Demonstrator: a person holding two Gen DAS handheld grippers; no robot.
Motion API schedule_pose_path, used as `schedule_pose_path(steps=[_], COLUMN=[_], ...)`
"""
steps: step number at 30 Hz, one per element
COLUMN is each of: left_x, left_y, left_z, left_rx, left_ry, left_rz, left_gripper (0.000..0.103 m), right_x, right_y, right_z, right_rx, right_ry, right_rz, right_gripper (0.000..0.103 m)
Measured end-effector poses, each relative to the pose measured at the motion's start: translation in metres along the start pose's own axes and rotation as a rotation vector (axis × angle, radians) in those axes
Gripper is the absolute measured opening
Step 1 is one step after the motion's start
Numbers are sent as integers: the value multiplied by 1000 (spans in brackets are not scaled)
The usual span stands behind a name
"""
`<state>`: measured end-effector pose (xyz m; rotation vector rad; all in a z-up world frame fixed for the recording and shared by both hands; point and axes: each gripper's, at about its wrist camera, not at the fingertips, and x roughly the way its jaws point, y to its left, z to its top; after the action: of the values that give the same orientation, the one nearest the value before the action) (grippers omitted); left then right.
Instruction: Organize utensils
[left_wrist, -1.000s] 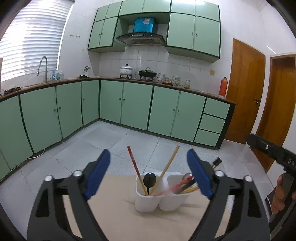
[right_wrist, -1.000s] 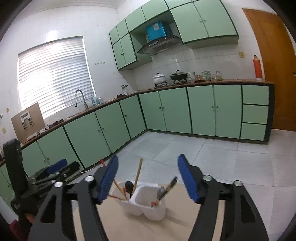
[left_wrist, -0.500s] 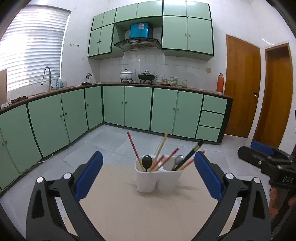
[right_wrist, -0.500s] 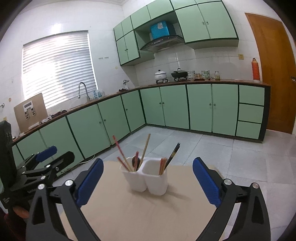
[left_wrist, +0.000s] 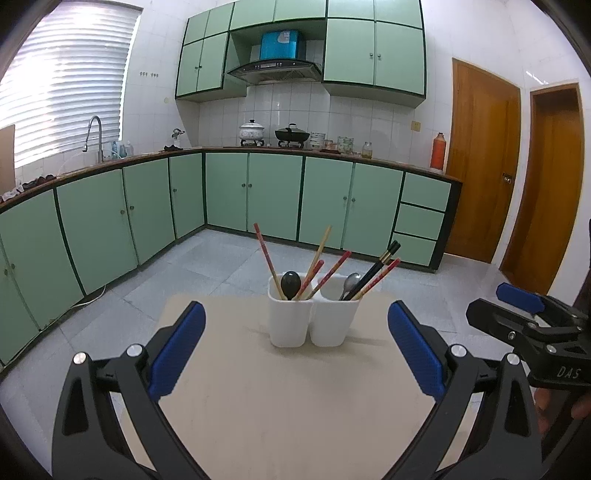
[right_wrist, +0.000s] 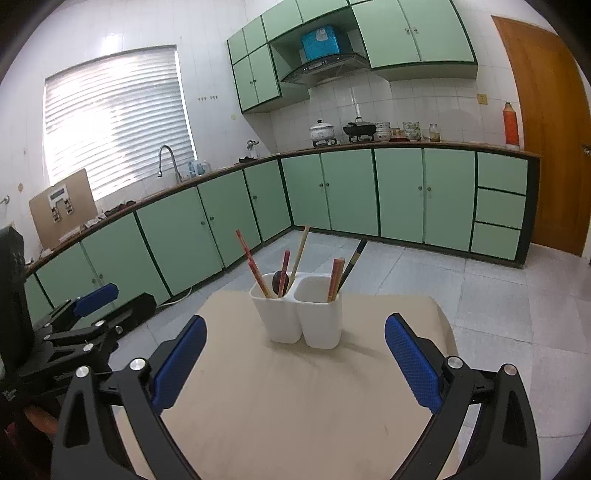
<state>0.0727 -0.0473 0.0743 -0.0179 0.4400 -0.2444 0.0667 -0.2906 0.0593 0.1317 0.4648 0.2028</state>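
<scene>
A white two-compartment holder (left_wrist: 312, 321) (right_wrist: 299, 319) stands upright near the far end of a beige table (left_wrist: 295, 398) (right_wrist: 295, 398). Its left compartment holds red and tan chopsticks (left_wrist: 266, 258) and a black spoon (left_wrist: 290, 283). The right compartment holds a metal spoon (left_wrist: 351, 282), black chopsticks (left_wrist: 380, 266) and red ones. My left gripper (left_wrist: 295, 343) is open and empty, well short of the holder. My right gripper (right_wrist: 293, 350) is also open and empty, facing the holder from nearer the right; it shows at the right edge of the left wrist view (left_wrist: 524, 314).
The small table stands in a kitchen with green cabinets (left_wrist: 273, 195) along the far and left walls. A tiled floor (left_wrist: 207, 266) surrounds the table. Wooden doors (left_wrist: 484, 162) are at the right. A hand (left_wrist: 554, 406) grips the right tool.
Both grippers have drawn back from the holder and their jaws have spread wider. The holder now sits farther off, whole and in front of both grippers.
</scene>
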Motion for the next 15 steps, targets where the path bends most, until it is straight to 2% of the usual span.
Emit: schedule_pose_path(steps=[15], left_x=[-4], left_y=[-1], left_z=[-8], left_rx=[12], left_ry=[-12], left_rz=[15], left_gripper=[96], right_x=[-1], right_y=[8], right_z=[-9], right_rx=[-41], right_ry=[-33], right_rz=[-60], right_gripper=[95])
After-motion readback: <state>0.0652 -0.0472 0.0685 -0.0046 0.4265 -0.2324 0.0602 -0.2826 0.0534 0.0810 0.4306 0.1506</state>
